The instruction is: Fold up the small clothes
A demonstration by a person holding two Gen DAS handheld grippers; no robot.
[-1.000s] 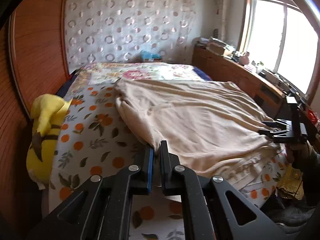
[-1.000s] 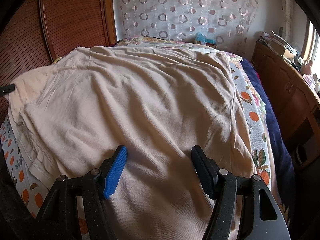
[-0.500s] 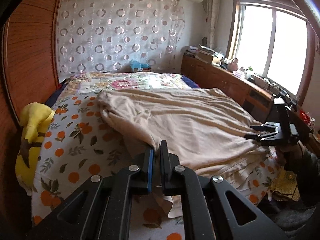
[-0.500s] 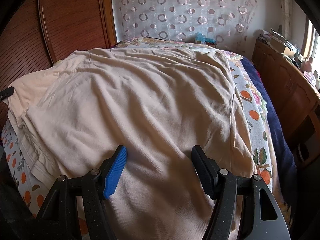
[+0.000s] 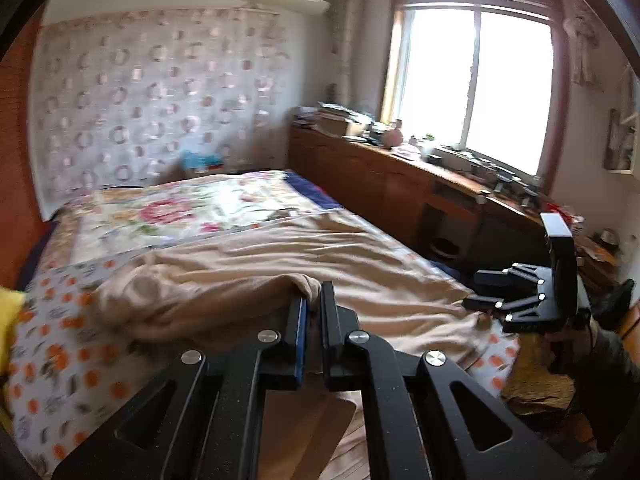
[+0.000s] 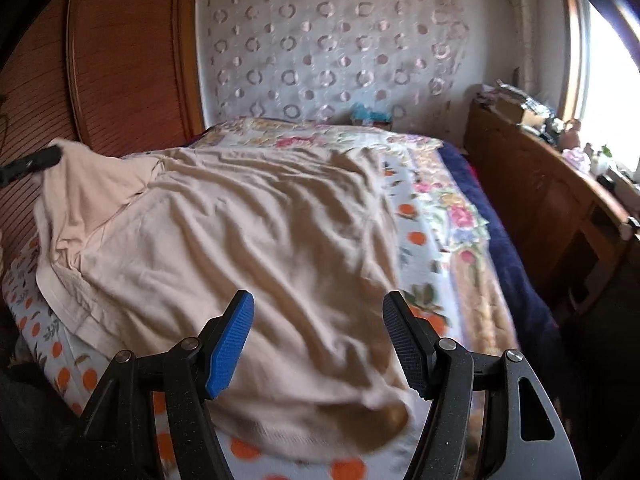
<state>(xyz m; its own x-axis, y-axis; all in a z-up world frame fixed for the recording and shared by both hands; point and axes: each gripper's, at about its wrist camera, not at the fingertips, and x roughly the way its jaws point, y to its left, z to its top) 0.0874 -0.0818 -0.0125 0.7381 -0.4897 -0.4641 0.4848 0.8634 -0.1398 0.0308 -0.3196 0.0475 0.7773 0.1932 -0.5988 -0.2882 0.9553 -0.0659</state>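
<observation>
Both views are smeared, most of all the far wall and the bedspread pattern in the left wrist view, so fine detail on the long cabinet under the window is a jumble that cannot be sorted into separate things. The fisheye rim cuts off the corners. A yellow thing at the left edge of the left wrist view is mostly out of frame and cannot be named.

One garment, beige, lies spread across the bed; its near hem hangs over the bed's front edge, and its underside and any second layer are hidden. Whether it is a shirt or something else is not clear, though a ribbed band shows along its left side in the right wrist view.

Two grippers show. The left gripper has its jaws nearly together, pinching a bunched edge of the garment, which is lifted into a ridge off the bed; the cloth below the jaws hides behind the frame. The right gripper hovers over the garment's near right part with jaws wide and nothing between the pads. It appears side-on in the left wrist view, the hand holding it mostly hidden behind it.
</observation>
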